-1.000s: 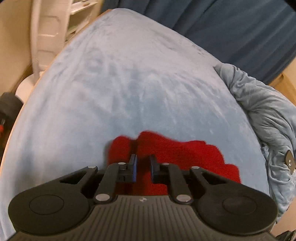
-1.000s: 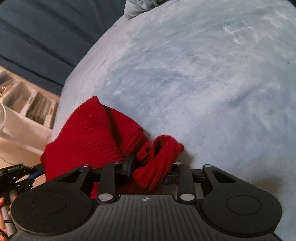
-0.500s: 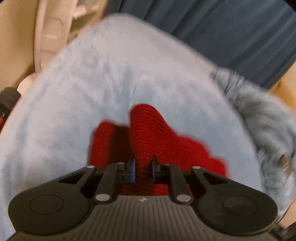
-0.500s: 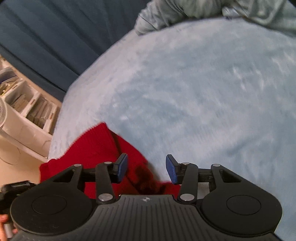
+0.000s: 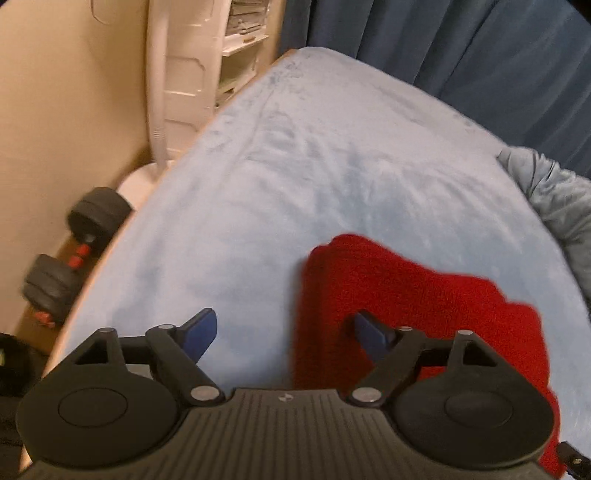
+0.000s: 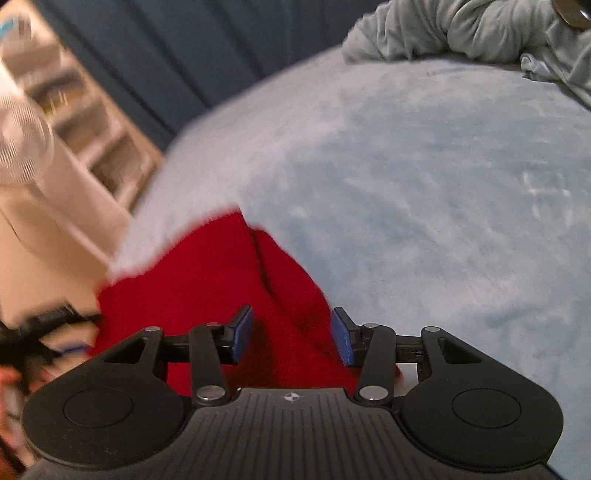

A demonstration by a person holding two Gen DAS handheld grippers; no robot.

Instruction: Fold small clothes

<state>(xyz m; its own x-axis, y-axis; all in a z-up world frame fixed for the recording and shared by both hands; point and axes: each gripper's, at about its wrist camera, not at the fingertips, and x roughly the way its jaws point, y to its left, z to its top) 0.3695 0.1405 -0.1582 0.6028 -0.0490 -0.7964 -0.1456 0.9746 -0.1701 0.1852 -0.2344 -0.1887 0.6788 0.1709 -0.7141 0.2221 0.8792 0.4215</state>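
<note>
Right gripper (image 6: 291,338) spread wide, empty, above red knit garment (image 6: 221,280) lying on light-blue bed (image 6: 424,192). Grey crumpled cloth (image 6: 461,29) at far edge.

I look for words and numbers from both my cameras, but I can't read any. Nothing here has letters, labels or signs I can make out.

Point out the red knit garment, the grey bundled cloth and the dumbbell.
red knit garment (image 5: 406,295): left wrist view, its middle.
grey bundled cloth (image 6: 461,29): right wrist view, a fold.
dumbbell (image 5: 98,216): left wrist view, upper weight.
</note>
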